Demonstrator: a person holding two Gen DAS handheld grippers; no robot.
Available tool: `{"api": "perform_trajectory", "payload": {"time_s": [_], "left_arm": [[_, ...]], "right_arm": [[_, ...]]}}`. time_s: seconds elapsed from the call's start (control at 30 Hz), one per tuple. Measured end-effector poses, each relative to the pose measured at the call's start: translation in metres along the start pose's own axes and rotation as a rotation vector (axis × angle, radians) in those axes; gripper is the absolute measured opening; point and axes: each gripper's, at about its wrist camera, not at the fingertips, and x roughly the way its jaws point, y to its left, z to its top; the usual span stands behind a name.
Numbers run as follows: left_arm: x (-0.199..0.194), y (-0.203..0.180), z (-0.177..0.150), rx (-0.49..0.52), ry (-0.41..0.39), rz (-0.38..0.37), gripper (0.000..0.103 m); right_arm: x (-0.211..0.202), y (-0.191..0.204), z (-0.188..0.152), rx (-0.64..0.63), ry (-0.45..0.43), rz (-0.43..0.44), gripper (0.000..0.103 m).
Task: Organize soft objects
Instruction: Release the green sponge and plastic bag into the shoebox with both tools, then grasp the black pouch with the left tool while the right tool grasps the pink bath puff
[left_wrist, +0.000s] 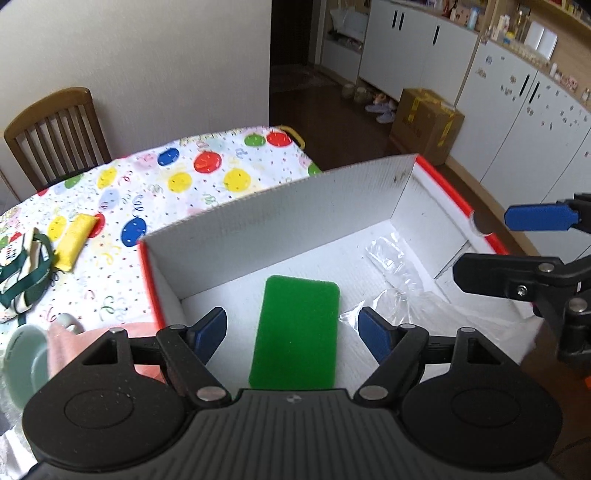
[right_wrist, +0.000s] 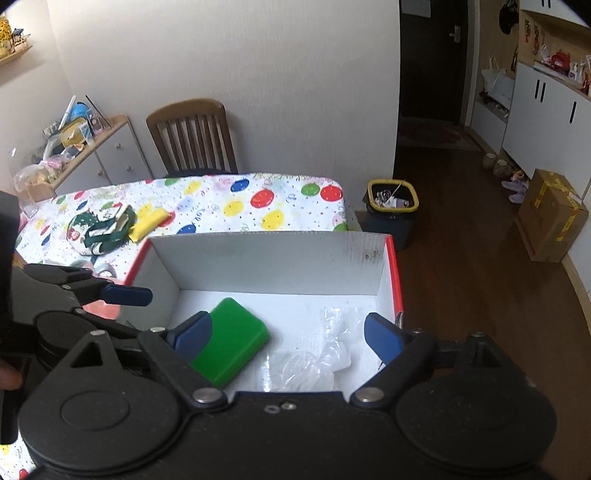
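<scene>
A green sponge (left_wrist: 297, 332) lies flat on the floor of a white box with a red rim (left_wrist: 280, 218); it also shows in the right wrist view (right_wrist: 231, 345). My left gripper (left_wrist: 291, 332) is open and empty, its fingers either side of the sponge from above. My right gripper (right_wrist: 288, 338) is open and empty over the same box (right_wrist: 266, 262). Crumpled clear plastic (right_wrist: 317, 354) lies in the box to the right of the sponge. A yellow soft pad (left_wrist: 74, 240) and a green and white cloth bag (left_wrist: 26, 273) lie on the table to the left.
The table has a balloon-print cloth (left_wrist: 207, 173). A pale green mug (left_wrist: 26, 354) and a pink cloth (left_wrist: 74, 343) sit by the box's left side. A wooden chair (right_wrist: 192, 136) stands behind the table. A bin (right_wrist: 391, 206) and cardboard box (right_wrist: 550, 214) are on the floor.
</scene>
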Motion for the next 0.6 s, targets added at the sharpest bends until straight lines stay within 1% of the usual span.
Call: {"api": "perform_trajectory", "payload": {"time_s": [0.2, 0.23, 0.27, 0.33, 0.43, 0.5, 0.6], "left_arm": [[-0.038, 0.016, -0.012, -0.031, -0.049, -0.044, 0.078], [-0.043, 0.018, -0.015, -0.03, -0.056, -0.049, 0.079], [-0.049, 0.02, -0.018, -0.026, -0.061, -0.057, 0.083], [-0.06, 0.027, -0.025, -0.023, -0.075, -0.071, 0.083], [-0.077, 0.038, -0.035, -0.029, -0.102, -0.077, 0.083], [-0.088, 0.046, -0.042, -0.026, -0.119, -0.078, 0.083], [-0.105, 0.06, -0.053, -0.019, -0.147, -0.062, 0.084]], "right_arm": [[-0.025, 0.019, -0.009, 0.006, -0.058, 0.001, 0.091], [-0.027, 0.024, -0.01, 0.003, -0.066, 0.004, 0.091], [-0.031, 0.028, -0.012, 0.001, -0.073, 0.01, 0.092], [-0.037, 0.038, -0.015, 0.011, -0.086, 0.021, 0.094], [-0.044, 0.054, -0.02, 0.02, -0.107, 0.035, 0.096], [-0.049, 0.066, -0.023, 0.023, -0.12, 0.046, 0.099], [-0.055, 0.086, -0.027, 0.013, -0.137, 0.062, 0.101]]}}
